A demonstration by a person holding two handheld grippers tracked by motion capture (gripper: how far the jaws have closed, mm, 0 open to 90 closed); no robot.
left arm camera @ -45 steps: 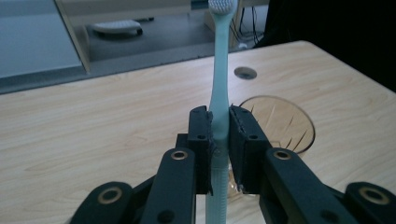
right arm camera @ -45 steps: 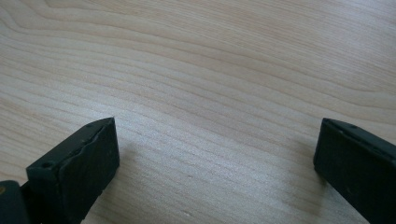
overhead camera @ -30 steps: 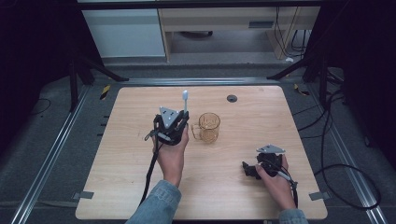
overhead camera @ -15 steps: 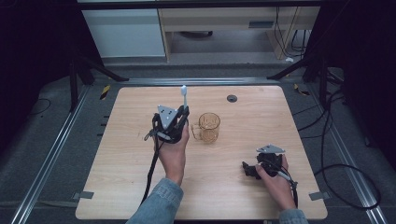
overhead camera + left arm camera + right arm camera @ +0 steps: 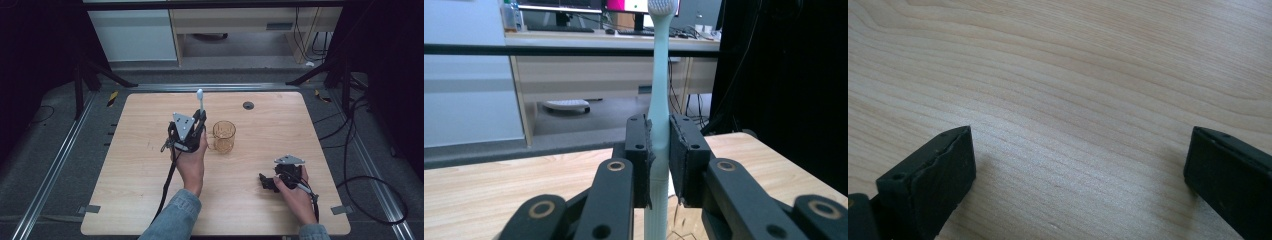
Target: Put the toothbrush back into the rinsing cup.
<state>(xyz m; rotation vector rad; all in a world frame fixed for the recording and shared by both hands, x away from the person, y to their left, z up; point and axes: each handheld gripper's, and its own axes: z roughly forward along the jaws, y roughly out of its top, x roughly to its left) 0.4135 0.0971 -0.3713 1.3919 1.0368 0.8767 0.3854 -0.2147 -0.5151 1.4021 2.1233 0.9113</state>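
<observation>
Gripping: the left gripper (image 5: 200, 116) is clamping a pale mint-green toothbrush (image 5: 201, 100), its two black pads (image 5: 684, 160) pressing on the handle from either side in the left gripper view.
Standing: the toothbrush is pointing upright between the pads, its bristled head (image 5: 662, 7) rising well above them and its ribbed lower handle running down below them.
Hovering: the left gripper is being held above the table (image 5: 140, 165), over the middle of the board, with the grey three-cornered plate (image 5: 183, 125) on top facing the high camera.
Neighbouring: a clear amber glass mug (image 5: 223, 136) is standing upright on the table just beside the left gripper, on its right in the high view; whether they are touching I cannot tell.
Resting: the right gripper (image 5: 265, 181) is sitting low at the near right part of the table, held by the person's right hand (image 5: 295, 192), well apart from the mug and the toothbrush.
Gaping: the right gripper's jaws are standing wide, one black pad (image 5: 933, 175) at each side of the right gripper view, with bare wood grain between them and nothing held.
Lying: a small dark round fitting (image 5: 248, 105) is sitting in the tabletop toward the far edge, beyond the mug.
Trailing: a black cable (image 5: 167, 185) is hanging from the left gripper down past the person's denim sleeve (image 5: 175, 215).
</observation>
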